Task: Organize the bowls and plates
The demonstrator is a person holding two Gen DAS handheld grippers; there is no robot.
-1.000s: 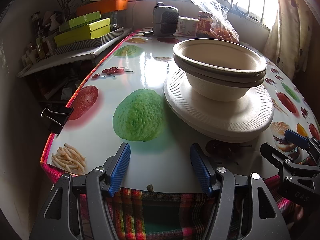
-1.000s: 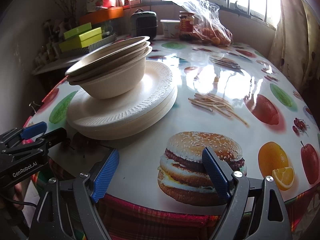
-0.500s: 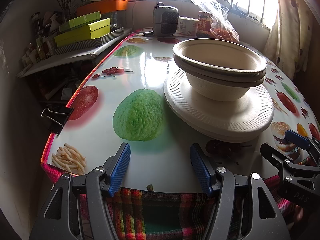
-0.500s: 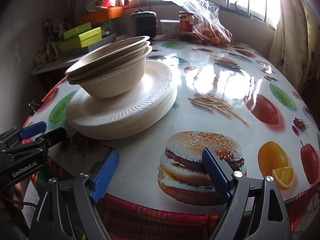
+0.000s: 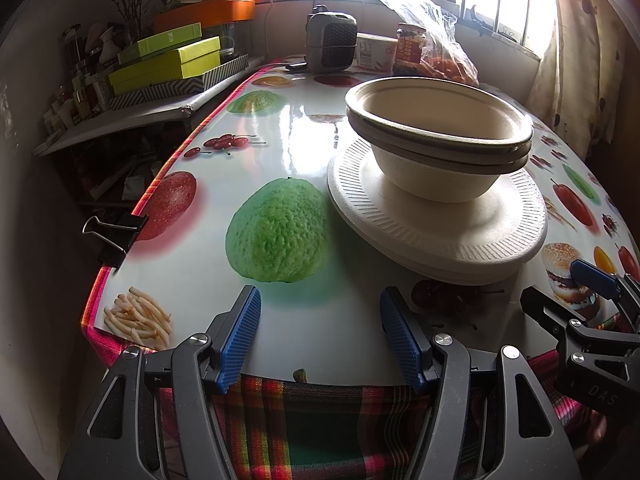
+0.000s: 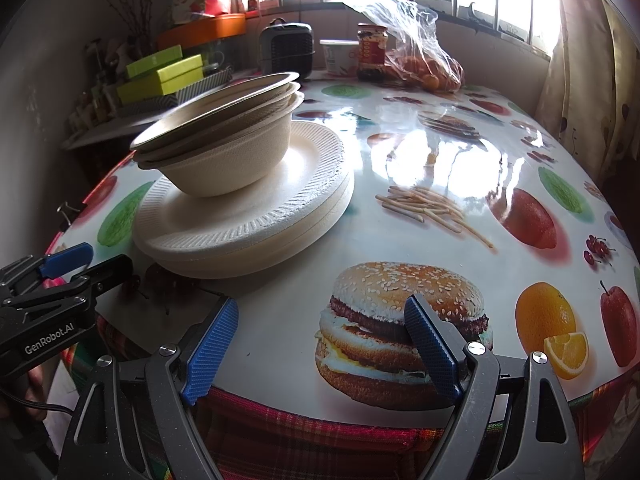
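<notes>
Bowls (image 5: 438, 136) sit nested on the plates (image 5: 440, 232) mid-desk (image 5: 304, 148), look light, flimsy pulp, so I'd pinch a rim gently; both grippers' (image 5: 320, 332) (image 6: 322, 344) fingers are apart, empty.

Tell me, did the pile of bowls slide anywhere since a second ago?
No. The bowls sit on the same spot of the plates, and in the left wrist view the stack is just as close to the big green fruit picture as before.

Nested bowls (image 5: 439, 136) atop stacked plates (image 5: 440, 224)
</notes>
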